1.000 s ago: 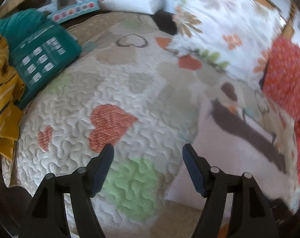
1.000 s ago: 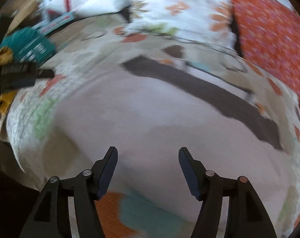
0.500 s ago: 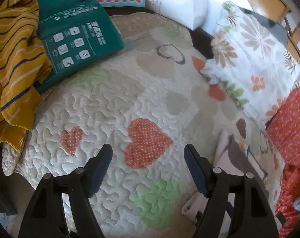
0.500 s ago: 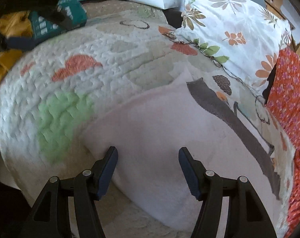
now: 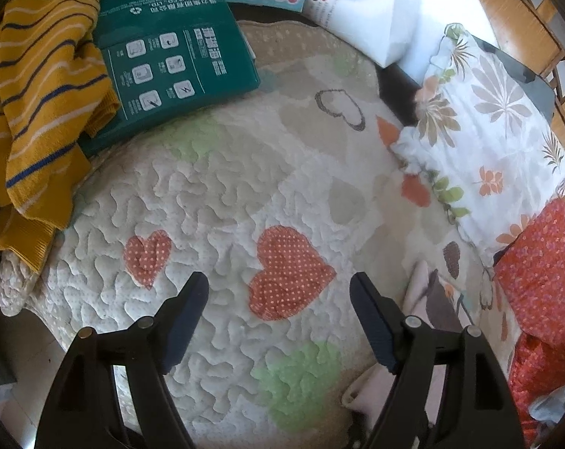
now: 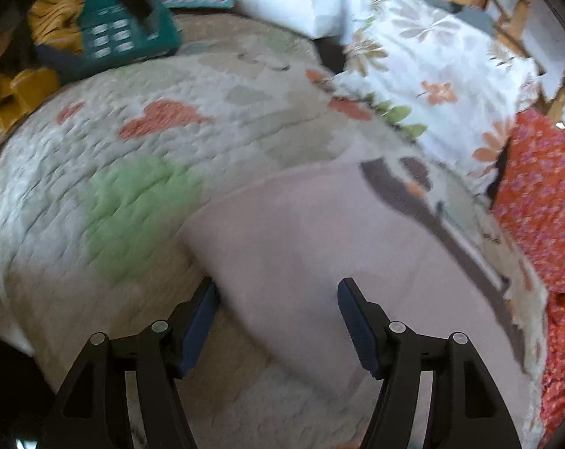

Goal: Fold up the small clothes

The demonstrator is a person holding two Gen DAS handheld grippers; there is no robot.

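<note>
A folded pale pink garment point(image 6: 319, 254) with a dark brown band lies flat on the quilted heart-pattern bedspread point(image 6: 140, 157). My right gripper point(image 6: 278, 295) is open and empty, held just above the garment's near left corner. In the left wrist view only the garment's left edge point(image 5: 428, 299) shows at the right. My left gripper point(image 5: 278, 292) is open and empty over a red dotted heart on the bedspread point(image 5: 222, 194), to the left of the garment.
A yellow striped sweater point(image 5: 31, 97) and a green package point(image 5: 170, 56) lie at the far left. A floral pillow point(image 5: 480, 119) and an orange-red patterned cloth point(image 5: 540, 273) border the right. A white bag point(image 5: 361, 3) stands at the back.
My left gripper has moved left and back from the pink garment, so the sweater and package fill more of its view. My right gripper has drawn back toward the garment's near left corner.
</note>
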